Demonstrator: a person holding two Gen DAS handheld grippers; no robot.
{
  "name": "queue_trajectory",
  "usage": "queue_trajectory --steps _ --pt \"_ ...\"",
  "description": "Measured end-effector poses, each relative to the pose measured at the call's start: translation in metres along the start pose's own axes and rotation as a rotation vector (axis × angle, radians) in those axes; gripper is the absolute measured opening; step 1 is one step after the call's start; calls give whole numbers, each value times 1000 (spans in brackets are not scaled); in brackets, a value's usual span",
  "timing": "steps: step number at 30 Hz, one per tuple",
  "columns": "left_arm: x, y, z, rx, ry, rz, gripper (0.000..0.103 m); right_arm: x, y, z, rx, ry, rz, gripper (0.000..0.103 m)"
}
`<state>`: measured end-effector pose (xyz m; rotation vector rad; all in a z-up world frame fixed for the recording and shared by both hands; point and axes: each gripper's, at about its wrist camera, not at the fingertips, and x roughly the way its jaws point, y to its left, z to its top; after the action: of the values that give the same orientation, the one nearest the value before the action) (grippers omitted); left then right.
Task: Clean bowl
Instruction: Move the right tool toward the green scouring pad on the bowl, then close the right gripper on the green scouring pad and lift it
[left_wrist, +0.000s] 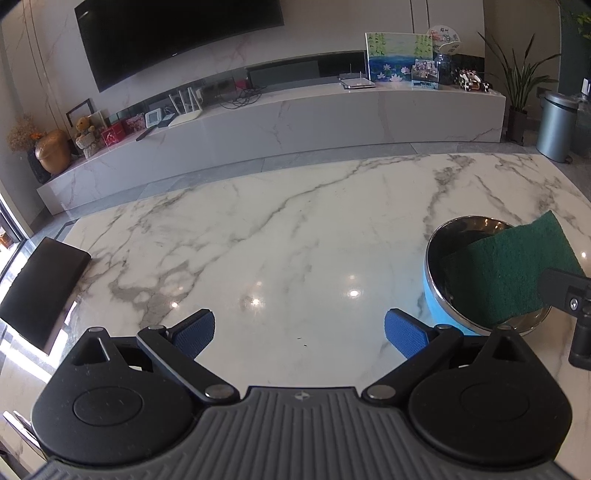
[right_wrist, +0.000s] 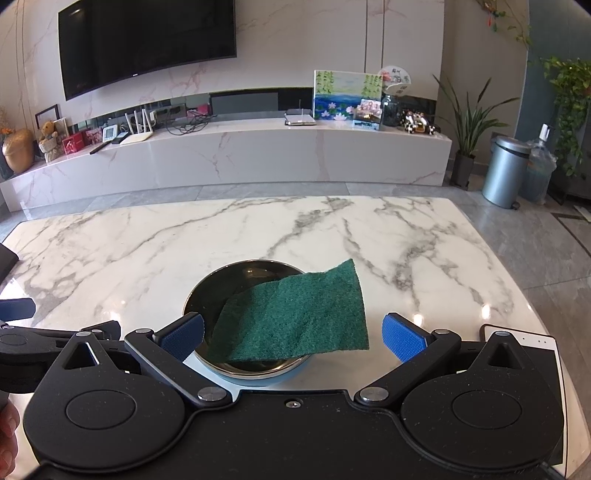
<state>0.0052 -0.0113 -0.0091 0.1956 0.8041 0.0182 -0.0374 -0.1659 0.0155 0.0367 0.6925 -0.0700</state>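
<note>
A steel bowl (right_wrist: 236, 280) with a light blue outside sits on the marble table (right_wrist: 147, 240). A green scouring pad (right_wrist: 299, 317) lies across it, over its right rim. My right gripper (right_wrist: 293, 338) is open, its blue pads on either side of the bowl's near part, holding nothing. In the left wrist view the bowl (left_wrist: 439, 251) and pad (left_wrist: 509, 269) are at the right. My left gripper (left_wrist: 299, 332) is open and empty over bare table, left of the bowl.
A white phone (right_wrist: 535, 354) lies on the table by the right gripper. A black chair back (left_wrist: 40, 288) stands at the table's left edge. Beyond the table are a TV console, a bin (right_wrist: 504, 170) and plants.
</note>
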Motion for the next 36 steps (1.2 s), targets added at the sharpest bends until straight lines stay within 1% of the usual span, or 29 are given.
queue_trajectory --steps 4,8,11,13,15,17,18,19,20,21,23,26,29,32,34,36 --pt "0 -5 0 16 0 -14 100 2 -4 0 -1 4 -12 103" --pt "3 -3 3 -6 37 -70 100 6 -11 0 7 10 -28 103" --pt "4 -3 6 -21 38 -99 99 9 -19 0 21 16 -36 102" --pt "4 -6 7 -13 25 -109 97 11 -23 0 26 19 -44 98" --pt "5 -10 9 0 14 -116 93 14 -28 0 36 27 -47 96" --pt "10 -15 11 4 20 -132 88 16 -30 -1 41 32 -43 92" --pt "13 -16 12 2 32 -150 82 18 -31 -1 43 36 -41 90" --pt "16 -18 13 0 44 -168 77 19 -33 -1 44 42 -39 88" --pt "19 -20 13 -3 57 -190 71 22 -34 -2 45 49 -37 87" --pt "23 -21 14 -16 70 -219 69 23 -35 -2 47 55 -35 87" --pt "29 -21 14 -60 91 -272 69 29 -38 -3 54 71 -33 85" --pt "37 -22 15 -109 118 -328 67 36 -42 -3 71 93 -32 81" --pt "42 -26 16 -112 143 -336 60 42 -47 -4 94 108 -20 78" --pt "47 -29 16 -116 157 -331 57 47 -48 -4 108 123 -9 71" --pt "49 -29 17 -119 162 -332 55 50 -48 -5 111 132 -1 62" --pt "52 -30 18 -119 163 -331 53 52 -48 -4 117 137 14 60"
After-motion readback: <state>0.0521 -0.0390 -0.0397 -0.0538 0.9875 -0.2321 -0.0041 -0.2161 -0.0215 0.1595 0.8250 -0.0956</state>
